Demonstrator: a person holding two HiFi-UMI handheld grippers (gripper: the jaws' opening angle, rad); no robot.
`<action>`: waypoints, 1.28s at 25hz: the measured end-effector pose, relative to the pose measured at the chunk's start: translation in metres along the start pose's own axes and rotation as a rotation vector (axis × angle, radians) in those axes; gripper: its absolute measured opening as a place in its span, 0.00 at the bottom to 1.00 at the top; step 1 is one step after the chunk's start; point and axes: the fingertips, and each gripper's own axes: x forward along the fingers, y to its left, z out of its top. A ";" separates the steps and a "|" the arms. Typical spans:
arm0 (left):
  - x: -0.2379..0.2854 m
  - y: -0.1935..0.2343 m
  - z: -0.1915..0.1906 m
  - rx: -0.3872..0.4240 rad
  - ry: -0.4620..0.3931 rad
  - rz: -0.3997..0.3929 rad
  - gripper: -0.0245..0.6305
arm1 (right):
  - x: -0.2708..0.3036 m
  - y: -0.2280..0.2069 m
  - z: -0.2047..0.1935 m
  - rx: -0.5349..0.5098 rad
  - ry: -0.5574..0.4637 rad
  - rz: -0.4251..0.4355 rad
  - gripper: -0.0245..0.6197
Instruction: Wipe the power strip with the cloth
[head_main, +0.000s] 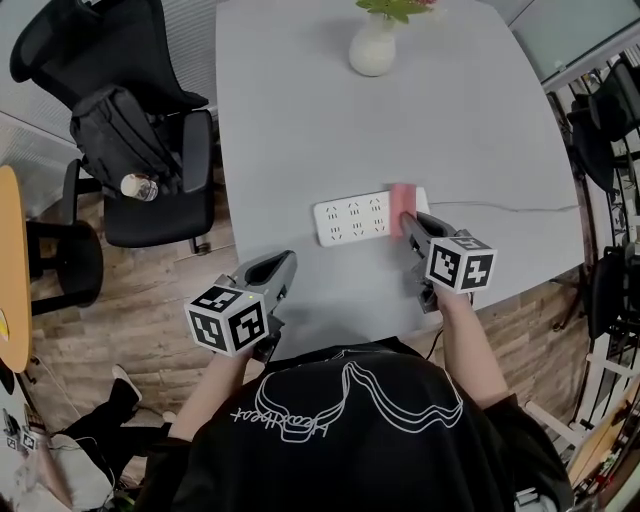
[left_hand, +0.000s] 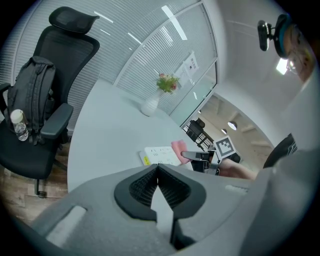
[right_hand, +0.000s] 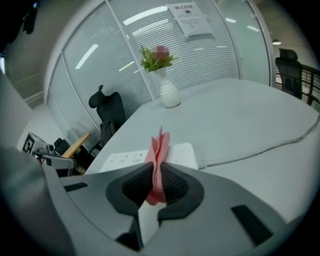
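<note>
A white power strip (head_main: 357, 217) lies flat on the grey table (head_main: 300, 120), its cable (head_main: 510, 208) trailing right. My right gripper (head_main: 410, 222) is shut on a folded pink cloth (head_main: 402, 198), which rests over the strip's right end. The right gripper view shows the pink cloth (right_hand: 158, 160) pinched upright between the jaws, with the power strip (right_hand: 145, 157) just beyond it. My left gripper (head_main: 283, 262) hovers near the table's front edge, shut and holding nothing. From the left gripper view, the power strip (left_hand: 161, 155) and cloth (left_hand: 179, 148) lie ahead.
A white vase (head_main: 373, 46) with flowers stands at the table's far edge. A black office chair (head_main: 150, 150) holding a backpack and a bottle sits left of the table. Another desk edge (head_main: 12, 270) is at far left.
</note>
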 end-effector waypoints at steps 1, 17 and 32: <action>0.001 0.000 0.000 0.000 0.000 0.000 0.06 | -0.002 -0.004 0.000 0.004 -0.001 -0.007 0.11; 0.005 -0.003 -0.001 -0.002 0.006 -0.011 0.06 | -0.027 -0.048 -0.001 0.016 -0.015 -0.117 0.11; 0.013 -0.004 -0.001 -0.007 0.017 -0.027 0.06 | -0.036 -0.037 0.011 0.009 -0.028 -0.102 0.10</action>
